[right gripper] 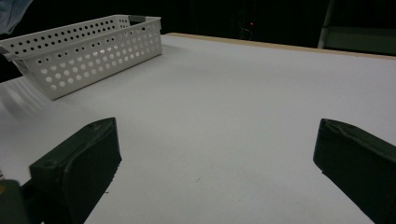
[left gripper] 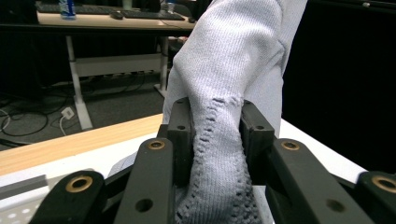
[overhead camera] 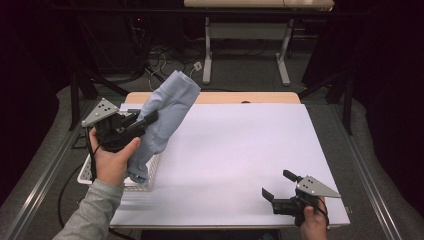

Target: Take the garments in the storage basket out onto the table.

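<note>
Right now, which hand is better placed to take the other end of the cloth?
Right. Its tongs are open and empty over the table, while the left tongs already pinch the grey cloth above the basket.

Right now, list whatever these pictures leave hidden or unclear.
- Basket contents: in the high view the hanging grey garment and the left hand cover it.
- Garment type: bunched in the left gripper, its top cut off by the left gripper view's edge.
- Far desk items: too small to identify.
</note>
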Tool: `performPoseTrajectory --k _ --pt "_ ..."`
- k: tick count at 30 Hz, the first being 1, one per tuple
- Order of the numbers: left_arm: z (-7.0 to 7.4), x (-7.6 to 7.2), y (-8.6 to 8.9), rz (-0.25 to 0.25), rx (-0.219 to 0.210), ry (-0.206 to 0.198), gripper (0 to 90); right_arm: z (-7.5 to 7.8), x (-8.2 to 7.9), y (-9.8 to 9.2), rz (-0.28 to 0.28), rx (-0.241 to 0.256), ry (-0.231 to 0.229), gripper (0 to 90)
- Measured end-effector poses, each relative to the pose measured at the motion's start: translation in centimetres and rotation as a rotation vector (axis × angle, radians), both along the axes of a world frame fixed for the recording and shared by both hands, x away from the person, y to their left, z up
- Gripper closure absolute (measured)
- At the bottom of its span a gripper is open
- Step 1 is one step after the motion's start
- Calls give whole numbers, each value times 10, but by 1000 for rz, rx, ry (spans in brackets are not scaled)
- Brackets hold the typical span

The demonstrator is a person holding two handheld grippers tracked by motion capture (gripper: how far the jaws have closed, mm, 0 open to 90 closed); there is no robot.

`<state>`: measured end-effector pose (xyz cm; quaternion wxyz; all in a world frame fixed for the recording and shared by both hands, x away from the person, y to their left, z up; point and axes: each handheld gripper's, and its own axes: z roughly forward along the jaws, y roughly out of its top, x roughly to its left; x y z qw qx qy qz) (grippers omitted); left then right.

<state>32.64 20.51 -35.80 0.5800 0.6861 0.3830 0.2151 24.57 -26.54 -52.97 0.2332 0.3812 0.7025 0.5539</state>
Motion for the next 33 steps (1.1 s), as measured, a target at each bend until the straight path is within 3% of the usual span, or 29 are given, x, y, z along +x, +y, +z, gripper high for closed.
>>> performPoseTrajectory --k 33 --pt "-29 -8 -49 -60 1 38 706 1 0 1 12 6 -6 4"
